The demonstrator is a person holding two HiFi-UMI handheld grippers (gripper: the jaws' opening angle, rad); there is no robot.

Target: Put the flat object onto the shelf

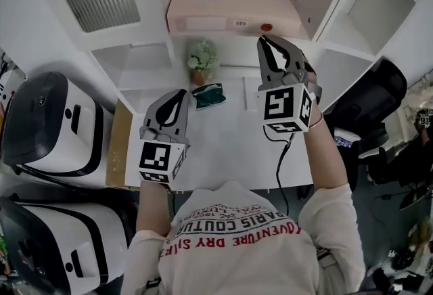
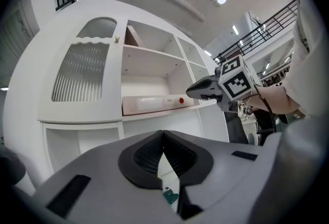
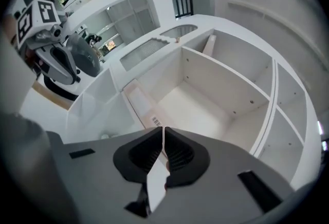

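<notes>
White shelving fills the 12 o'clock side past the table (image 1: 223, 145). The flat box (image 1: 233, 6) already lies lengthwise on the shelf (image 1: 216, 42), with its red dot (image 1: 266, 27) at the right end.

- Right gripper (image 1: 274, 50): at 1 o'clock, raised to the box's front right corner. Jaws clenched tip to tip with nothing pinched. The pale wedge below the tips is the box and shelf seen through the gap. I can't tell if the tips touch the box.
- Left gripper (image 1: 177, 101): low at 10 o'clock over the table, jaws also clenched and empty. A teal packet (image 1: 208, 95) and a potted plant (image 1: 201, 60) sit just past it.

My read is that the placing is mostly done and this is a seat-and-square nudge. To do it well I'd keep the right jaws clenched and use them as a blunt pusher:

- Push on the front face near the red dot, straight toward 12 o'clock and level.
- Keep the strokes short, since pushing at one end can swing the left end out.
- If it skews, shift the push toward the middle.
- Keep the tips off the top so they don't ride over the box.
- Leave the left gripper parked, clear of the plant.
</notes>
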